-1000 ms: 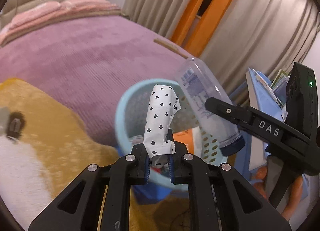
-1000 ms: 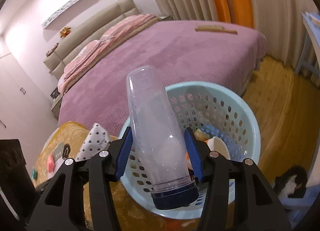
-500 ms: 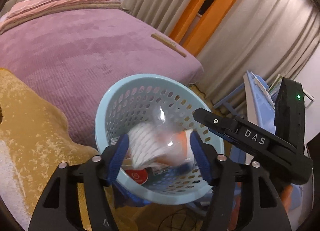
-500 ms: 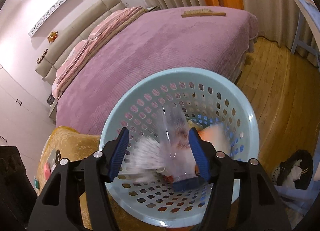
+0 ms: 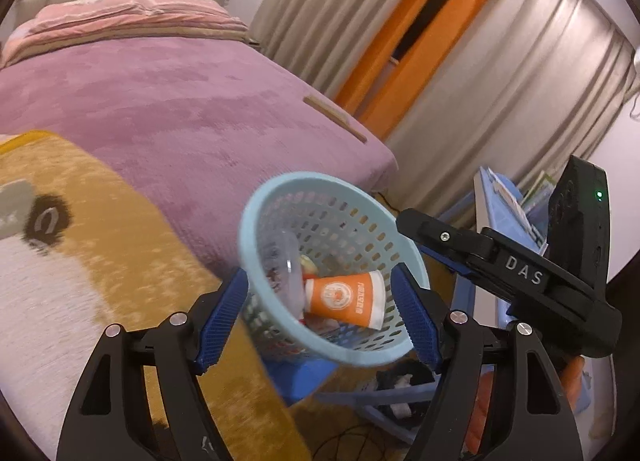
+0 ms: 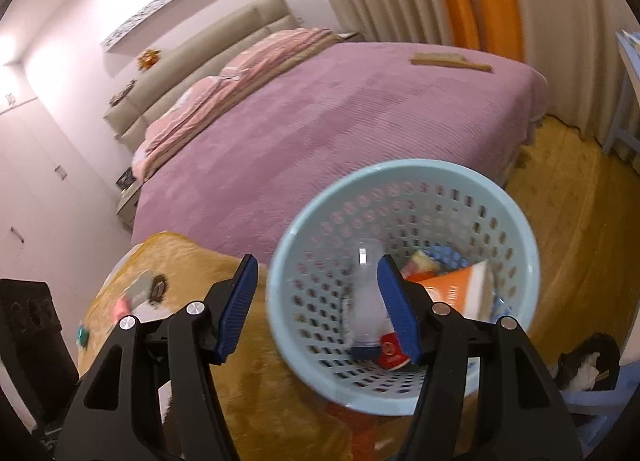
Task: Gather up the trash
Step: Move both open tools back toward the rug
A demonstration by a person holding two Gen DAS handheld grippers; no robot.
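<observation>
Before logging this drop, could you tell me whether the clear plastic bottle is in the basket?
In. The bottle stands inside the light blue basket, cap down.

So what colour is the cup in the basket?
Orange and white cup, clearest in the left wrist view.

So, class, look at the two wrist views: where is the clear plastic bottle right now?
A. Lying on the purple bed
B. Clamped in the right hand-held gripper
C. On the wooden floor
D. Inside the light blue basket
D: the clear plastic bottle lies inside the light blue basket beside the orange cup, and both the right hand-held gripper and left hand-held gripper are open and empty.
</observation>
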